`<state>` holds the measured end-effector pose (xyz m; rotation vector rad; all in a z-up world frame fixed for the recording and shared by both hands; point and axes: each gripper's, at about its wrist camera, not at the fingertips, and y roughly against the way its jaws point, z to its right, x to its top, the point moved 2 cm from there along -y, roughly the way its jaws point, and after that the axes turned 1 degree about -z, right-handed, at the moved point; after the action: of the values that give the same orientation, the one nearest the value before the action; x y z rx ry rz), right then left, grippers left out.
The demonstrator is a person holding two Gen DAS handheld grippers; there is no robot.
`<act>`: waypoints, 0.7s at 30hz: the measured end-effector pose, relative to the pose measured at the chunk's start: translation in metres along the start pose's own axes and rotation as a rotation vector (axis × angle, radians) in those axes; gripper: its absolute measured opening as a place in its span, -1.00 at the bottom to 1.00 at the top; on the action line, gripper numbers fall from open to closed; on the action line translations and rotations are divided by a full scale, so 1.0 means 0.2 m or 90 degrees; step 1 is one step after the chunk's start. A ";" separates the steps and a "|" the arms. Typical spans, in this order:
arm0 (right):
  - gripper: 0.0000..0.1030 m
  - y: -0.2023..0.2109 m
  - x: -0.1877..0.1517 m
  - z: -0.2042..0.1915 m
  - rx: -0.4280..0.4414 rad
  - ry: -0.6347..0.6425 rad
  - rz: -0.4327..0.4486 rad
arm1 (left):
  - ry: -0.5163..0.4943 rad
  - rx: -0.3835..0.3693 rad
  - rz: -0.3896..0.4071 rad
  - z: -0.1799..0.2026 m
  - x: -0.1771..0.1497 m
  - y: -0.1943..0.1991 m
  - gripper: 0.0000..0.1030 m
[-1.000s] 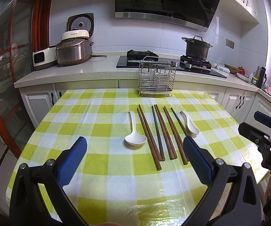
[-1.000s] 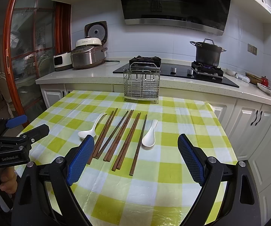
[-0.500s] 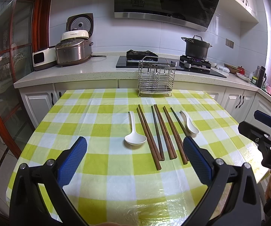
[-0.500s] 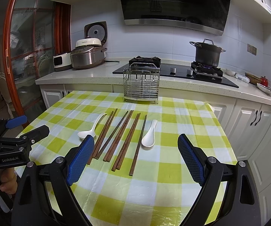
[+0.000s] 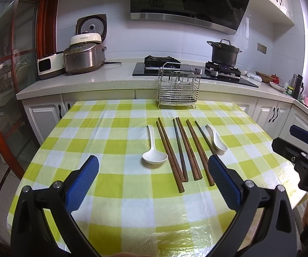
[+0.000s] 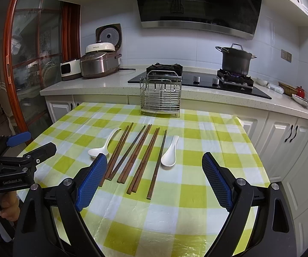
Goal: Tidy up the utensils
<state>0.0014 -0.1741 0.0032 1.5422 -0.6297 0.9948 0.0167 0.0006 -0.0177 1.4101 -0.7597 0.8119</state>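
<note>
Covering the whole table, a glossy plastic-coated cloth [image 5: 115,184] in yellow-green and white checks is the largest surface in both views, its film wrinkled and shiny near the front edge. Behind it runs a pale speckled stone countertop [image 5: 85,83] with white panelled cabinets below, and a dark lidded pot [image 6: 236,61] stands on the black glass hob over a blue flame. A rounded brushed-metal rice cooker [image 5: 82,59] sits at the counter's left end.

At the table's far edge stands a boxy wire utensil rack [image 5: 177,91] of thin steel rods, upright, with nothing visible inside it. In front of it, the brown wooden chopsticks [image 5: 182,150] lie flat in a loose fan, slim straight sticks, some paired and touching, one darker than the rest. A smooth white ceramic spoon [image 5: 154,147] lies just left of them, bowl toward the camera; a second, smaller-looking white spoon [image 5: 217,138] lies just right of the fan, beside the outermost stick.

The left gripper [image 5: 154,176] hangs above the near half of the table with its jaws spread wide and nothing between its blue, finely dimpled pads [image 5: 82,184]. The right gripper [image 6: 155,178] is likewise wide apart and empty, black frame, textured blue pads [image 6: 217,177], held over the cloth short of the utensils.
</note>
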 end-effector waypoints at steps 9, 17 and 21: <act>0.65 -0.13 -0.03 0.09 -0.015 -0.025 -0.033 | -0.019 0.034 -0.034 -0.02 -0.03 -0.13 0.92; 0.65 -0.38 -0.08 0.24 -0.029 -0.064 -0.098 | -0.036 0.037 -0.128 -0.02 -0.05 -0.41 0.92; 0.65 -0.55 -0.09 0.29 -0.032 -0.080 -0.134 | -0.021 0.057 -0.160 -0.07 -0.04 -0.56 0.92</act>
<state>0.0986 -0.2083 -0.0688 1.5980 -0.5624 0.7234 0.1067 0.0153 -0.0851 1.5664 -0.5627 0.6348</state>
